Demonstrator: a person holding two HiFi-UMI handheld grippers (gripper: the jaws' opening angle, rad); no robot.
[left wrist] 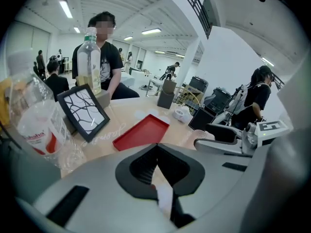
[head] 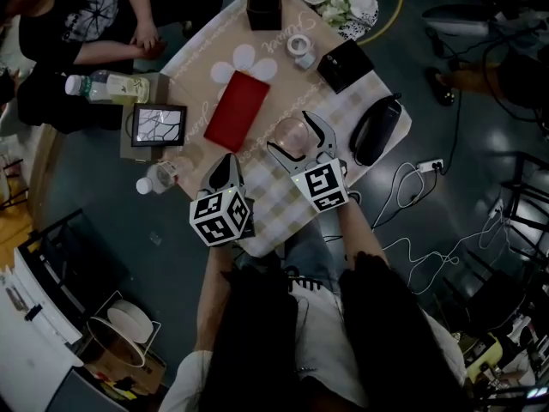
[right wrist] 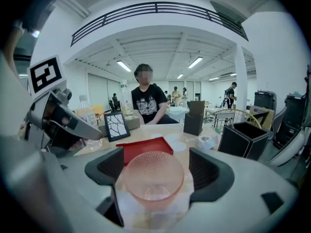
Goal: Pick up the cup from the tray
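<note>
A clear pinkish cup stands on the checked cloth near the table's front edge, just right of the empty red tray. My right gripper is open, one jaw on each side of the cup. In the right gripper view the cup fills the space between the jaws of that gripper, with a thin gap showing at its right side, and the tray lies behind it. My left gripper hangs over the front edge, shut and empty, aimed toward the tray.
A framed picture and two bottles stand left of the tray. At the far side are black boxes and a tape roll. A black case lies right. A person sits at the far left.
</note>
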